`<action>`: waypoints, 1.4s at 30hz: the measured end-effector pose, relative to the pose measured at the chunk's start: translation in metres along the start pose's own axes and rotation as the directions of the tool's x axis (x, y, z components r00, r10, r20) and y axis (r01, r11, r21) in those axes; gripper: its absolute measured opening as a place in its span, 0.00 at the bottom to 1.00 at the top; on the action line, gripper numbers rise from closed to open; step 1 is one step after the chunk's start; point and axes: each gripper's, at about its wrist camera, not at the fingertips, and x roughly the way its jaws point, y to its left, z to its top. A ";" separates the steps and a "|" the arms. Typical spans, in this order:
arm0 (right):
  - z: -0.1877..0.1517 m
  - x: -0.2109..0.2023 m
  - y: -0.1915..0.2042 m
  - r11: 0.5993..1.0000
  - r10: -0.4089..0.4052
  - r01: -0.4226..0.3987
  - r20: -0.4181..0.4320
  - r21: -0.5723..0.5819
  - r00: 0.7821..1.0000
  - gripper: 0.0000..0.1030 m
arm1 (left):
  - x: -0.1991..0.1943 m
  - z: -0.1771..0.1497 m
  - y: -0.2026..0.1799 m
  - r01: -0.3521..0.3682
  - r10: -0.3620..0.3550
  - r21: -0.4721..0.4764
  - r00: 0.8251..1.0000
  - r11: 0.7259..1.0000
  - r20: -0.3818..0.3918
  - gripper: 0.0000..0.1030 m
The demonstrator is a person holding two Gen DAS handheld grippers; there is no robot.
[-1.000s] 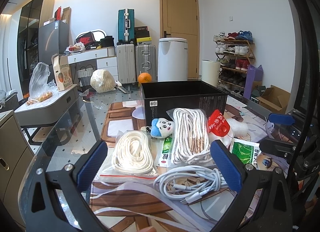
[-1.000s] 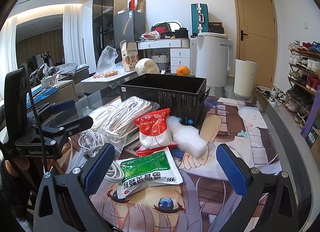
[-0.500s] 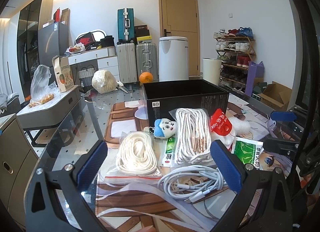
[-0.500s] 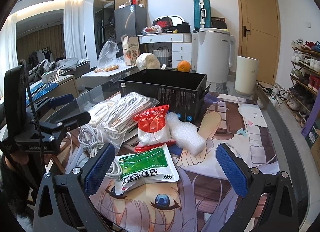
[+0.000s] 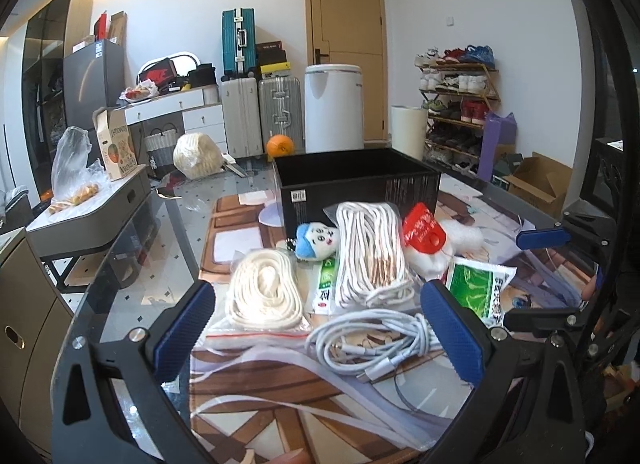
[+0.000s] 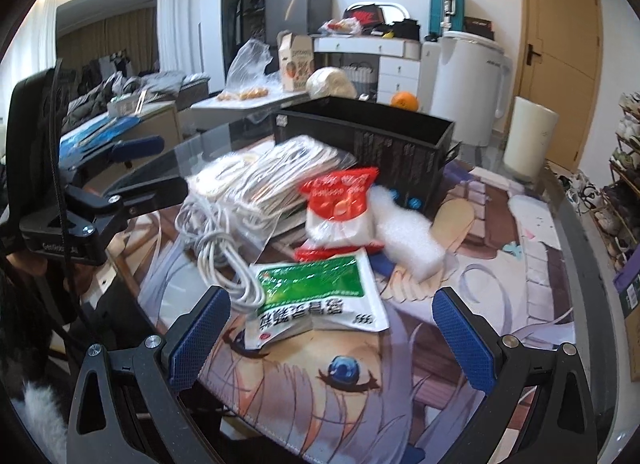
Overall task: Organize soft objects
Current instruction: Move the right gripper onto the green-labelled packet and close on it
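A pile of soft items lies in front of an open black box: a bagged cream rope coil, a bagged white cord bundle, a tangle of white cable, a small blue-capped doll, a red-topped bag, a white foam piece and a green-and-white packet. My left gripper is open and empty, just before the cable and rope. My right gripper is open and empty, its jaws either side of the green packet's near edge.
The glass table carries a printed mat. An orange and a wrapped round bundle lie behind the box. A shoe rack stands at the right, suitcases at the back. A grey side unit stands left.
My right gripper has swung and dropped closer to the green packet, which now sits between its jaws. My left gripper has drifted slightly. Both stay open.
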 end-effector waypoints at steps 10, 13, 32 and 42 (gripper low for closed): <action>-0.001 0.016 0.001 0.997 -0.018 0.012 -0.082 -0.079 0.997 1.00 | 0.003 -0.001 -0.001 0.011 -0.010 0.013 1.000 1.000 -0.030 1.00; 0.001 0.021 -0.003 0.997 -0.003 -0.005 -0.106 -0.078 0.994 1.00 | 0.004 -0.002 -0.001 0.018 -0.017 0.011 0.999 1.000 -0.032 1.00; 0.010 0.035 -0.003 0.998 -0.019 0.009 -0.154 -0.067 0.988 1.00 | 0.004 -0.003 -0.002 0.030 -0.030 0.013 0.999 0.999 -0.044 1.00; 0.007 0.030 -0.008 0.995 -0.033 0.017 -0.150 -0.103 0.988 1.00 | 0.005 -0.003 -0.003 0.029 -0.028 0.020 0.999 0.999 -0.046 1.00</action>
